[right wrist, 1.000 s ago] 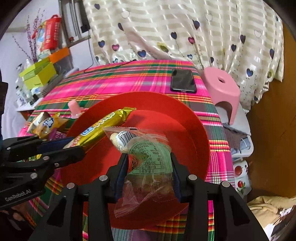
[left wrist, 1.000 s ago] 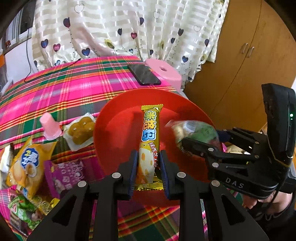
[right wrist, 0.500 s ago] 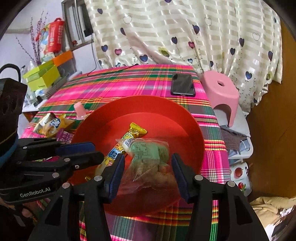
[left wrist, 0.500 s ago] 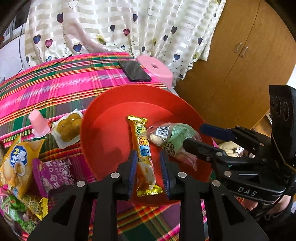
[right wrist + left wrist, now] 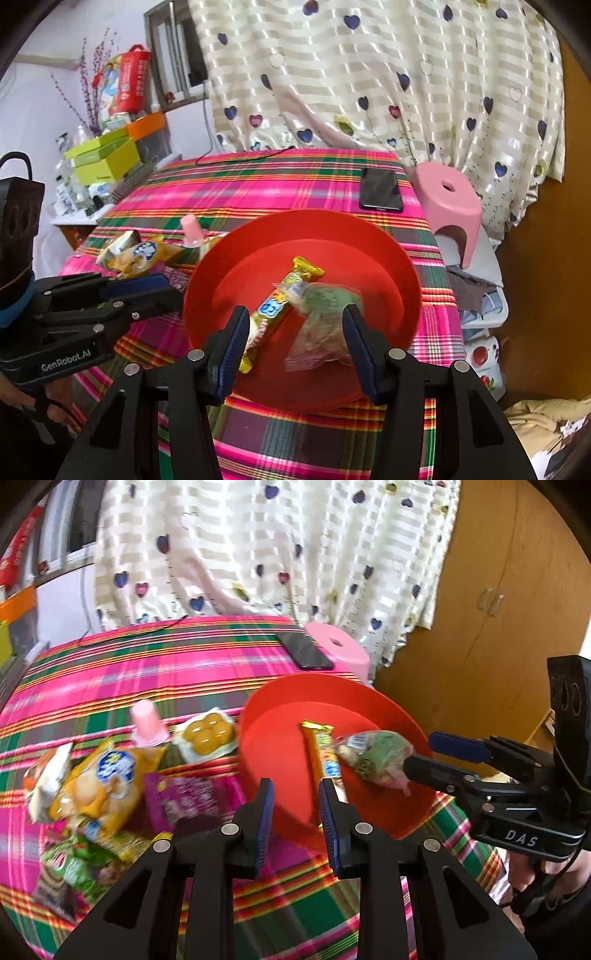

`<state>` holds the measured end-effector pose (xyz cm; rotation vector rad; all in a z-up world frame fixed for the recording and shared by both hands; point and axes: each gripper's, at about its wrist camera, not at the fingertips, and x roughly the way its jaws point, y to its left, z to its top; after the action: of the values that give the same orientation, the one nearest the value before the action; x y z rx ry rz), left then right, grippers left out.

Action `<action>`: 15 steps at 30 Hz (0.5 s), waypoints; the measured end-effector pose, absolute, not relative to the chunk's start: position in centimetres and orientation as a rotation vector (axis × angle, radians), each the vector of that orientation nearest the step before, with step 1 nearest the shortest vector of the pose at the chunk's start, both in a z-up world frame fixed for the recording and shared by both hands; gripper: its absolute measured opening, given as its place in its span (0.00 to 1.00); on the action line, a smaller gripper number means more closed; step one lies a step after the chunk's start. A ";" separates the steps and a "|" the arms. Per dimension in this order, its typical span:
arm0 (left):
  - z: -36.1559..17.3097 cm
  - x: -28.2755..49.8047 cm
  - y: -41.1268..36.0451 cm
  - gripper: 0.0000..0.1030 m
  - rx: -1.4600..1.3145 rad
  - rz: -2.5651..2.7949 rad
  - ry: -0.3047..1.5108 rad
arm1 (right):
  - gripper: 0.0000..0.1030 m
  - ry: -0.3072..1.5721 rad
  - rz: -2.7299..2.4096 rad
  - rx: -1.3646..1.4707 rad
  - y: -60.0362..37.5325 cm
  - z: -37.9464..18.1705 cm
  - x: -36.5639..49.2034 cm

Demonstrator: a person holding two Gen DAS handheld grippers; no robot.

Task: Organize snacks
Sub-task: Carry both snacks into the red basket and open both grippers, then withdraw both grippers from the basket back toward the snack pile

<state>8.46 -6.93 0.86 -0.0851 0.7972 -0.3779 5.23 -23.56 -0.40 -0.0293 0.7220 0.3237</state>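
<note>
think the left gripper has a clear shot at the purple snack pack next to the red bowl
Probably yes. The purple snack pack lies flat on the cloth just left of the left gripper, whose jaws hold nothing; only the yellow chip bag overlaps its far left edge.

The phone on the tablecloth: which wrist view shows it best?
The right wrist view. There the phone lies whole and sharp on the plaid cloth beyond the red bowl, beside the pink stool. The left wrist view shows it smaller, at a slant and motion-blurred, its far edge against the stool.
</note>
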 end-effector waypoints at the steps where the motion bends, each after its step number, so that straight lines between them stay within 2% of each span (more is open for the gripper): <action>1: 0.8 8.2 -6.5 0.25 -0.091 -0.364 0.797 | 0.50 0.723 0.333 -0.032 -23.3 -0.4 5.1; 15: -1.1 5.0 -2.1 0.25 -0.111 -0.251 0.808 | 0.49 0.717 0.400 -0.053 -20.4 -0.2 3.7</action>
<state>5.00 -2.10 -1.05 -0.1112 0.8083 -0.2509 3.65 -20.41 -0.20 -0.0528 0.7167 0.4002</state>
